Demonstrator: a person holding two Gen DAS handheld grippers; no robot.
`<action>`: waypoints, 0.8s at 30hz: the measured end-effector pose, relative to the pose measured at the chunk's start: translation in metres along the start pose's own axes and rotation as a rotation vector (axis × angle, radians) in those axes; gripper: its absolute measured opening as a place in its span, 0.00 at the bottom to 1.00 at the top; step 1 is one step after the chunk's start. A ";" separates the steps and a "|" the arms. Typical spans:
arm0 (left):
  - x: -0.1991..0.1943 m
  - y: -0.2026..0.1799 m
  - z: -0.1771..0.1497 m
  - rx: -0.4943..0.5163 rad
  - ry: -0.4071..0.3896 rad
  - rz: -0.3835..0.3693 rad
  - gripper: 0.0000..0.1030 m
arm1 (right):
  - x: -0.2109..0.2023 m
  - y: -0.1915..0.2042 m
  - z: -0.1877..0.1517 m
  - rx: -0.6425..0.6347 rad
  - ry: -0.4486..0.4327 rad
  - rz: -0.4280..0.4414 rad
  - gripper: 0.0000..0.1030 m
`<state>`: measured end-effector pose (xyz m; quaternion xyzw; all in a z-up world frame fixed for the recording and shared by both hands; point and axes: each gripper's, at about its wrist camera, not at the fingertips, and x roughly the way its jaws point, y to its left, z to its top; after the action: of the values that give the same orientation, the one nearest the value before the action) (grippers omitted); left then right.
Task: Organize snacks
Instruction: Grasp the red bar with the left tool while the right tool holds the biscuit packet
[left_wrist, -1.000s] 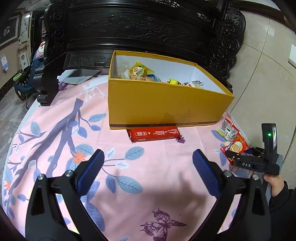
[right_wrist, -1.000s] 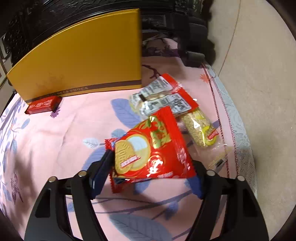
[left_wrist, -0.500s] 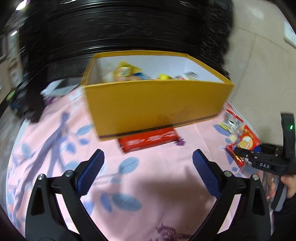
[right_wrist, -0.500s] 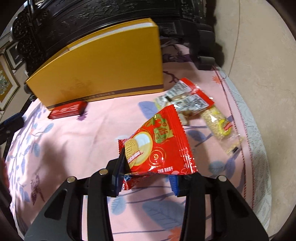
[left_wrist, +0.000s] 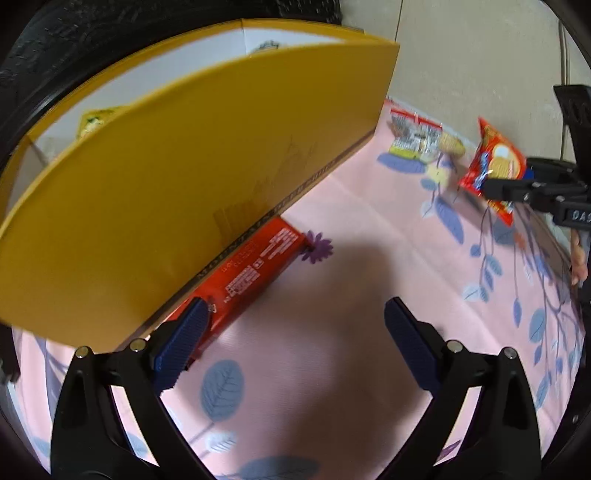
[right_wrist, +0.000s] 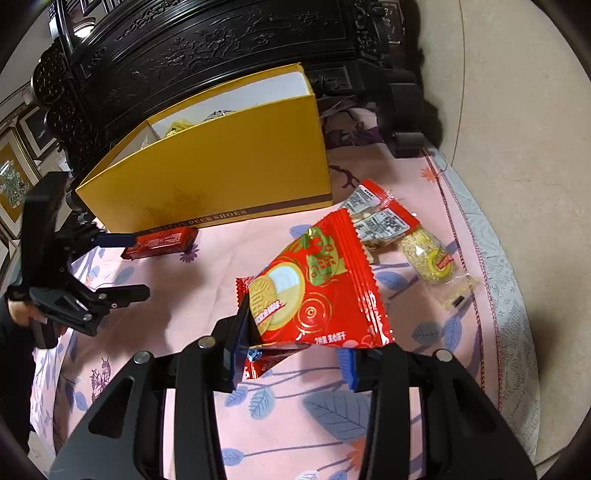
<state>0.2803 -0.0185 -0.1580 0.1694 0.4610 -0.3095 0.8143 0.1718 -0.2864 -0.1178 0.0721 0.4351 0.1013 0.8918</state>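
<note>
Item 1: right gripper (right_wrist: 295, 354), jaws lately drawn in and clamped on the lower edge of a red biscuit packet (right_wrist: 317, 288), which stood clear of the pink floral tablecloth (right_wrist: 221, 295). The packet also showed at 2 o'clock in the left wrist view (left_wrist: 495, 166).

Item 2: left gripper (left_wrist: 299, 339), jaws spread wide and gripping nothing; its blue left pad (left_wrist: 181, 339) lay over the near end of a red snack bar (left_wrist: 255, 266).

Item 3: the red snack bar lay flat on the cloth, tight against the front wall of the yellow box (right_wrist: 221, 177), at 10 o'clock of the held packet.

Item 4: yellow box, open-topped, with a few wrappers just visible inside.

Item 5: two loose snacks on the cloth at 2 o'clock of the held packet: a red-and-white packet (right_wrist: 380, 218) touching a clear-wrapped yellow snack (right_wrist: 428, 258).
</note>
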 end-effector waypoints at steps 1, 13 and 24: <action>0.003 0.001 0.000 0.016 0.008 0.028 0.95 | 0.001 0.001 0.000 -0.002 0.001 0.002 0.40; 0.014 0.005 0.004 0.041 0.070 0.013 0.98 | 0.005 0.024 0.006 -0.037 0.015 0.029 0.40; 0.009 -0.011 0.004 -0.023 0.081 0.119 0.98 | -0.003 0.027 0.012 -0.040 -0.004 0.034 0.40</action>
<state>0.2794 -0.0327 -0.1637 0.1996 0.4860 -0.2481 0.8138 0.1766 -0.2617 -0.1026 0.0616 0.4299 0.1251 0.8920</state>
